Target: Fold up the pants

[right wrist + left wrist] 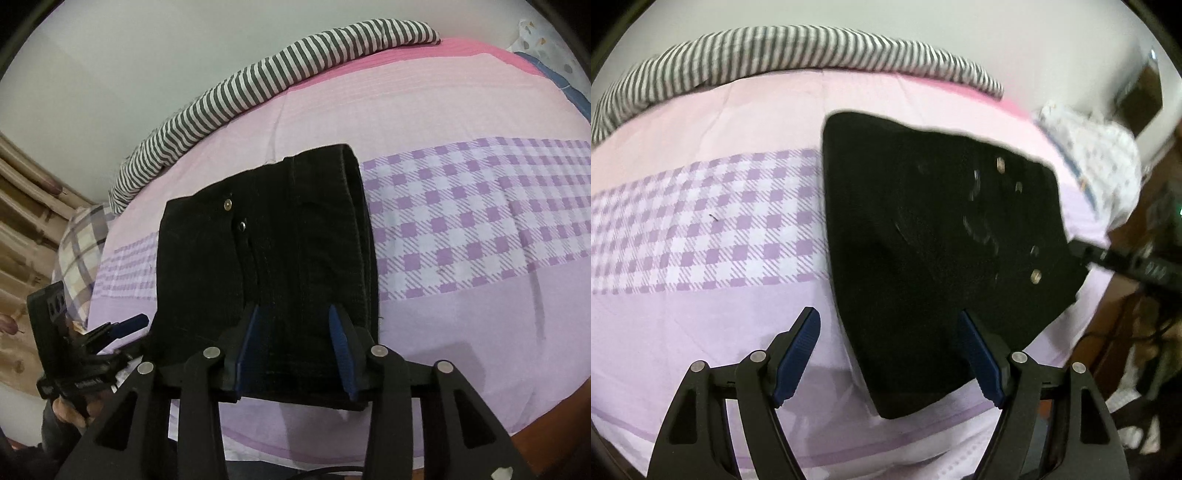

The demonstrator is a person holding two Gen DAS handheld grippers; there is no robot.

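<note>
Both wrist views angled down, close, sharing pants (923, 240)

Left claw (888, 354) wide, right claw (293, 343) parted

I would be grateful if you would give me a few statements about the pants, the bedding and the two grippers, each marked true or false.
1. The pants are black and lie folded on the bed. True.
2. The left gripper has its jaws clamped shut on the pants. False: its jaws stand wide open, one finger over the sheet, one over the pants.
3. A striped cloth lies along the far edge of the bed. True.
4. The bed sheet is plain white. False: it is pink and lilac with a purple checked band.
5. The right gripper hangs over bare sheet, away from the pants. False: the pants lie between its jaws.
</note>
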